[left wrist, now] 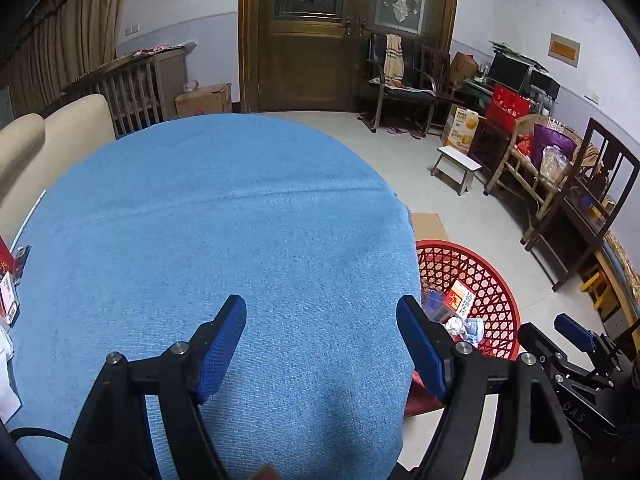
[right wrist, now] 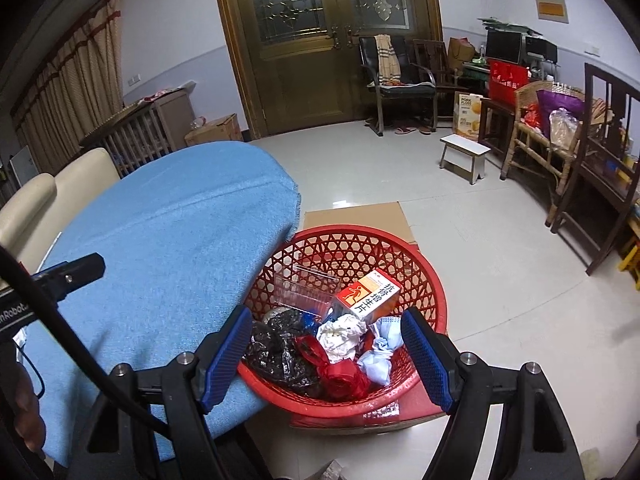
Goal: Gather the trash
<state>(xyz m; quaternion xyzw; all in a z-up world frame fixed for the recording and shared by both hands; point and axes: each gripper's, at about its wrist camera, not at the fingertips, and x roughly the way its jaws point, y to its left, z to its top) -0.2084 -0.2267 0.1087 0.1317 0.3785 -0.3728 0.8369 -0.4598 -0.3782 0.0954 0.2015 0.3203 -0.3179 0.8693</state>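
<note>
The blue-clothed table [left wrist: 224, 240] is lying bare across its middle, with the red lattice basket [right wrist: 434, 300] sitting on flattened cardboard [right wrist: 356, 216] just off its right edge, already holding a black bag [right wrist: 276, 344], crumpled white paper [right wrist: 340, 338] and an orange medicine box [right wrist: 370, 294]. The left gripper [left wrist: 322, 348] is hovering over the cloth and the right gripper [right wrist: 326, 354] over the basket's near rim — both with jaws spread, pinching nothing. Any trash still to collect is probably the clutter at the table's far-left edge [left wrist: 8, 292] — so the left gripper is better placed to reach it, keeping its jaws wide until they straddle a piece.

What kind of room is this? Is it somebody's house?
Probably yes, a lived-in living room at home: big wooden double doors with patterned glass, a cream sofa beside the blue-clothed table, and chairs with slippers underneath.
</note>
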